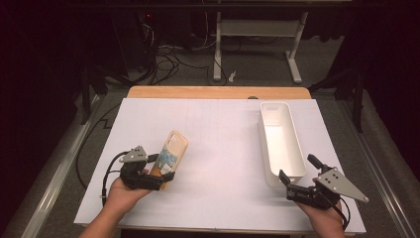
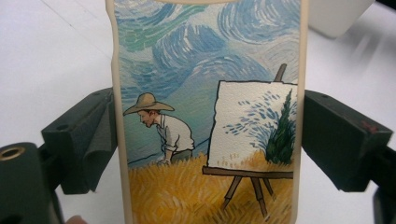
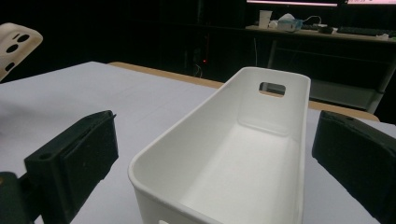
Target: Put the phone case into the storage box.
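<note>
Cream-rimmed phone case printed with a painter at an easel [image 2: 210, 121], its top and bottom edges cut off in the left gripper view, clamped by both long sides in the left gripper [image 1: 161, 179] above the white table sheet [image 1: 218, 144]. The right gripper [image 1: 289, 186] stands released, its jaws spread either side of the near end of the long white plastic bin [image 3: 243, 154], whose lower wall is out of frame.

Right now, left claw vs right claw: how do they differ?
The left claw is shut on the phone case, lifting it tilted; the right claw is open and holds nothing. The left claw is over bare table; the right claw faces the white bin's near end. Both have black jaws.
</note>
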`<state>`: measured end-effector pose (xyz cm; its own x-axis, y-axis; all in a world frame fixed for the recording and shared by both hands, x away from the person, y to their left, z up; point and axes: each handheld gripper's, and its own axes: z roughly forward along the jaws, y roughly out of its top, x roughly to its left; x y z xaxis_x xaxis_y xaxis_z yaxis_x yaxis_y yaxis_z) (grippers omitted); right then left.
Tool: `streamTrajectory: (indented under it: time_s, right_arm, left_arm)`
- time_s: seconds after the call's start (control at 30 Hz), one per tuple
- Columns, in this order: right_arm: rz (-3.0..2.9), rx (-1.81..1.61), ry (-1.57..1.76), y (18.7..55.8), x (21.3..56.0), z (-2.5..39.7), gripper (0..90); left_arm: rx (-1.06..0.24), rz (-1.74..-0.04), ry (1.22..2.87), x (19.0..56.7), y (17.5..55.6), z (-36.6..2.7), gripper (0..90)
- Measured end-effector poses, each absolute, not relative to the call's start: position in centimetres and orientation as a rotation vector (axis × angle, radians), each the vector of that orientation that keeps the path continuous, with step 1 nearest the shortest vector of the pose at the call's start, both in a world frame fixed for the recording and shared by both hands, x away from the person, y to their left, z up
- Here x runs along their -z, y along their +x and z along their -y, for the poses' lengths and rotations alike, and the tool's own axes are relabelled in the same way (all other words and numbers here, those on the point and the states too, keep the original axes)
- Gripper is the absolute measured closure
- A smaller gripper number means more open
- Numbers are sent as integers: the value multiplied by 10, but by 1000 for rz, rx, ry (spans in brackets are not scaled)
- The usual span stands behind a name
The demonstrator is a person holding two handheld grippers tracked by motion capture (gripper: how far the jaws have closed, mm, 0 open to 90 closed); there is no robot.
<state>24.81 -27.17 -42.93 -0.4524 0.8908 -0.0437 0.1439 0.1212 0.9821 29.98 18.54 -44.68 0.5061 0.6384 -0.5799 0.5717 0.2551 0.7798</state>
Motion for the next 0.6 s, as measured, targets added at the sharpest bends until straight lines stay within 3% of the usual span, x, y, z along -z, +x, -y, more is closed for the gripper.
streamTrajectory:
  time_s: [0.6]
  right_arm:
    - [-1727,-1383,1011,249,431,272,11]
  left_arm:
    - [-73,-1104,1353,451,297,-191,116]
